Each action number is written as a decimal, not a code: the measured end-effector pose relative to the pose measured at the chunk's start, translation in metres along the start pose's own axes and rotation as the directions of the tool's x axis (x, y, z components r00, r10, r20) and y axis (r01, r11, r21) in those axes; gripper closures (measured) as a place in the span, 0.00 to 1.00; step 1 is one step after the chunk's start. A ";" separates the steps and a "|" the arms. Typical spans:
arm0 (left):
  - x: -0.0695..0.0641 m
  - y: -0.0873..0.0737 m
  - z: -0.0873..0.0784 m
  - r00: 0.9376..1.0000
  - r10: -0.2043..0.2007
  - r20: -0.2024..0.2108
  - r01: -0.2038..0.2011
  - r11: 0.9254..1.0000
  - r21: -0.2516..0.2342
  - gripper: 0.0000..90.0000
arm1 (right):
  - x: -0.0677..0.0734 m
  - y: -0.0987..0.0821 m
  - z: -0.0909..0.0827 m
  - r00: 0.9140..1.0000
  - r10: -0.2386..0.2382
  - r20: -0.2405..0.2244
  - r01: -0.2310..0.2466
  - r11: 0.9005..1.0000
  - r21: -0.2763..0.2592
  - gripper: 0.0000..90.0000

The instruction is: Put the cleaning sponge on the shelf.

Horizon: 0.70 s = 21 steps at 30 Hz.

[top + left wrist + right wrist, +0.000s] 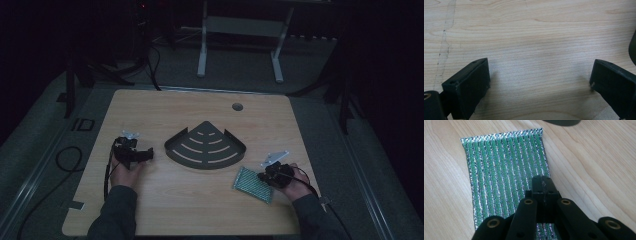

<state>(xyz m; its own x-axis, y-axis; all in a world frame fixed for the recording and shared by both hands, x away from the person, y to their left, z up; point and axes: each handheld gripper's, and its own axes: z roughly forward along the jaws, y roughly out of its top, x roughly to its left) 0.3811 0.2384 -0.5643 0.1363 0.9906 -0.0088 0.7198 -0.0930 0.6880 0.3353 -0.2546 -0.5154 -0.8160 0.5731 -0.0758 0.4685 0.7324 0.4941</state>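
Note:
A green and silver striped scouring pad (254,184) lies flat on the wooden table (165,200), at the front right. My right gripper (269,176) is at the pad's right edge. In the right gripper view its jaws are pressed together, shut, with the tips (543,180) low over the pad (504,167); I see no pad material between them. My left gripper (145,155) rests at the left of the table. It stands open (540,75) over bare wood with nothing between its fingers.
A dark fan-shaped slotted rack (205,145) sits mid-table between the two grippers; its edge shows in the left gripper view (633,47) and in the right gripper view (561,122). A round hole (237,106) is near the table's far edge.

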 end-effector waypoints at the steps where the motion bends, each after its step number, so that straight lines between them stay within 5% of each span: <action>1: 0.000 0.000 0.000 1.000 0.000 0.000 0.000 1.000 0.000 0.03 | -0.001 -0.001 -0.001 1.000 0.002 0.000 -0.002 1.000 0.000 1.00; 11: 0.000 0.000 0.000 1.000 0.000 0.000 0.000 1.000 0.000 0.04 | -0.008 0.011 -0.017 1.000 -0.005 0.000 0.005 1.000 0.020 0.94; 21: 0.000 0.000 0.000 1.000 0.000 0.000 0.000 1.000 0.000 0.03 | -0.018 0.030 -0.017 0.998 -0.032 -0.057 0.038 0.992 0.124 0.90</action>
<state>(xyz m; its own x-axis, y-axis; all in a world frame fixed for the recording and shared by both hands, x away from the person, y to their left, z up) 0.3811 0.2383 -0.5643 0.1363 0.9906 -0.0087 0.7199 -0.0930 0.6879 0.3580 -0.2489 -0.4840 -0.8484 0.5277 -0.0417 0.4752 0.7939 0.3795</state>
